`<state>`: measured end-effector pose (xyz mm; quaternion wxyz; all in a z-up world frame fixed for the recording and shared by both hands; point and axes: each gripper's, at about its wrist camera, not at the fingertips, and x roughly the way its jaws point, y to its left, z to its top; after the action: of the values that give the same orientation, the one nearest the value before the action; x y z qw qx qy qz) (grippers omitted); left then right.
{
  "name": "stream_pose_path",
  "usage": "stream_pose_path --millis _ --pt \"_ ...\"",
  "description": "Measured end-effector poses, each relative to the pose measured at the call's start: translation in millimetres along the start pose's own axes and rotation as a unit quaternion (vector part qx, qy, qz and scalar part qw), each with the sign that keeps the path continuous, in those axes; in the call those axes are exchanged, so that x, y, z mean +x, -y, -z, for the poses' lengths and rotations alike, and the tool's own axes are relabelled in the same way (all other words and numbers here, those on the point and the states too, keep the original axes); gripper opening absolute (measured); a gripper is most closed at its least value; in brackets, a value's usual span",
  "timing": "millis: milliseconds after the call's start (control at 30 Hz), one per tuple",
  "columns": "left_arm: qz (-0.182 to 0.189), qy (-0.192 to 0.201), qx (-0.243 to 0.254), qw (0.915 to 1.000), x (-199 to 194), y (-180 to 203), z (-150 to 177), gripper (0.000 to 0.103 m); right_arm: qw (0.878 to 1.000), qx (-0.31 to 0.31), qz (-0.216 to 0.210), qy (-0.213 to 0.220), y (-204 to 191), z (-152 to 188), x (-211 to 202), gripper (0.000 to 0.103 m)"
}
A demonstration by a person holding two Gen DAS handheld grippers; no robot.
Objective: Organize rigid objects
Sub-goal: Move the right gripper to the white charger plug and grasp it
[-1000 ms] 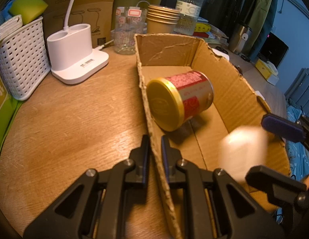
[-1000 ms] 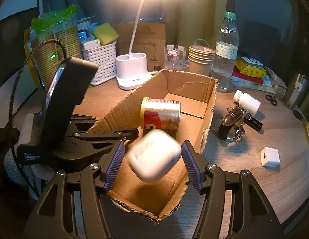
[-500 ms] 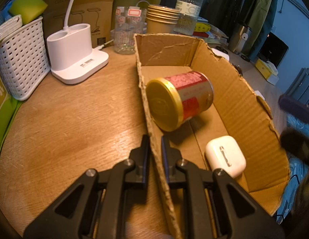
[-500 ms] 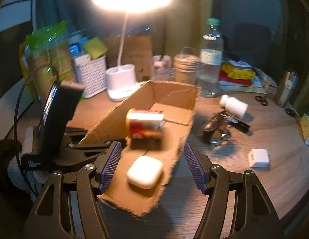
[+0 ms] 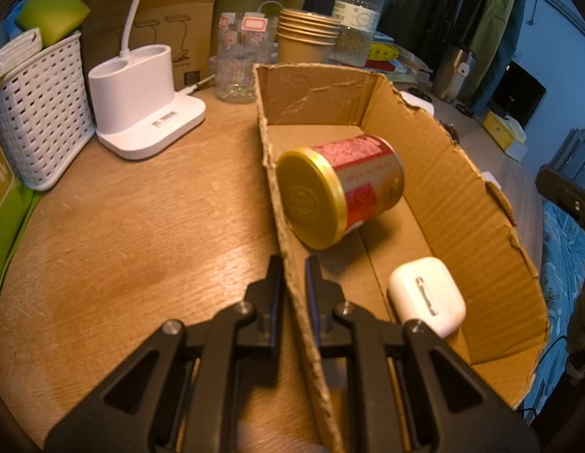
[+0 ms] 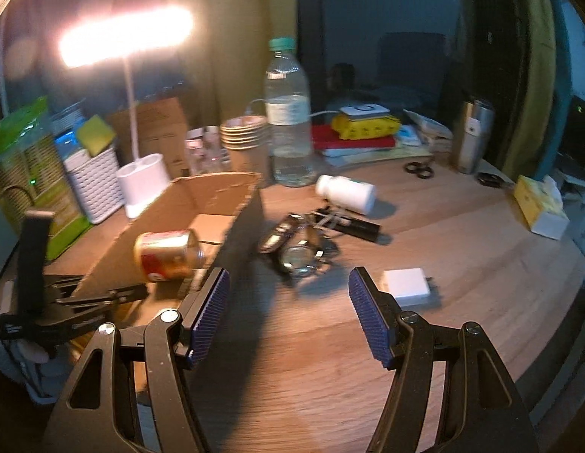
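My left fingers (image 5: 292,275) pinch the near wall of the cardboard box (image 5: 462,204), steadying it on the table (image 5: 141,226). Inside lie the tin can (image 5: 341,188) on its side and the white earbud case (image 5: 426,296). My right fingers (image 6: 288,313) stand wide and empty over the table, facing the wristwatch (image 6: 300,253), the white bottle (image 6: 347,193) and the white charger block (image 6: 405,283). The block looks light, hard and smooth, so I judge a squeeze across its flat sides holds best.

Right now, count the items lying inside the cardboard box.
2: a red-and-gold can on its side mid-box, and a white earbud case nearer the left gripper; nothing else shows inside.
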<state>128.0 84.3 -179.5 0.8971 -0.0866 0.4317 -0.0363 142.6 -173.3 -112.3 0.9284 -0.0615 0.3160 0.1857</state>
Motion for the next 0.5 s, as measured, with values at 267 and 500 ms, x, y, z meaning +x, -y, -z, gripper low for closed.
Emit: stream_pose_path --millis 267,500 --pt "0.000 0.000 0.000 1.0000 0 0 0 0.013 0.999 0.017 0.038 -0.013 30 5 17 0.069" --pt "0.000 0.000 0.000 1.0000 0 0 0 0.013 0.997 0.035 0.058 -0.032 62 7 39 0.069"
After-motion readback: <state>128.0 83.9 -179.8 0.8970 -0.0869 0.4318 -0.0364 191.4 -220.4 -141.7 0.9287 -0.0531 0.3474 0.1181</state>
